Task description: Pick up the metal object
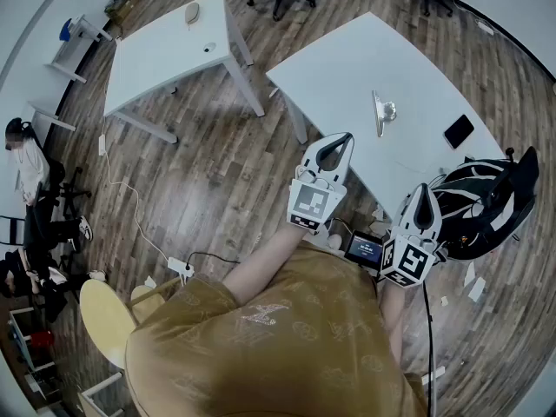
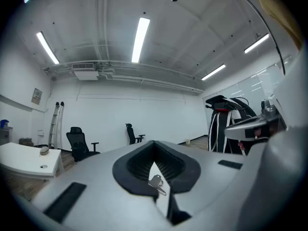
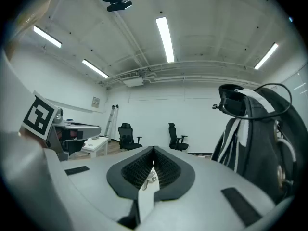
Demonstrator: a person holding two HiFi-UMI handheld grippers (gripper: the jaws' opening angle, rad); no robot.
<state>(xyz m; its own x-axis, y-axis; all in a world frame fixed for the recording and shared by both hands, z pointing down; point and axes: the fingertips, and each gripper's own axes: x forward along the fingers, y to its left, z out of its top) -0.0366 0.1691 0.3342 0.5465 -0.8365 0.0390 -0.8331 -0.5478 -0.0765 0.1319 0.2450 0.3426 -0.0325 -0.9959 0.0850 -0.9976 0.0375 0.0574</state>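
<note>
Overall: a person in a mustard shirt (image 1: 261, 337) stands on a wood floor and holds up two grippers at the near edge of a white table (image 1: 347, 68), seen from above.
Metal object: a small silvery piece (image 1: 380, 111) lying flat on the white table, upper right of centre in the head view, well apart from both grippers.
Left gripper: (image 1: 346, 137) at the middle of the head view, pointing toward the table. In its own view (image 2: 154, 142) the black ribbed pads meet at their tips, clenched on nothing. The metal object (image 2: 156, 183) shows far off through the narrow slit below the tips.
Right gripper: (image 1: 424, 188) lower right of centre, just beside a black-and-white striped object (image 1: 486, 202). Its own view (image 3: 154, 148) shows the pads pressed together at the tips and empty, with the metal object (image 3: 150, 178) again tiny through the slit.
Also on the table: a dark phone (image 1: 458, 131) to the right of the metal object, apart from it.
Background: a second white table (image 1: 165, 55) at upper left.
</note>
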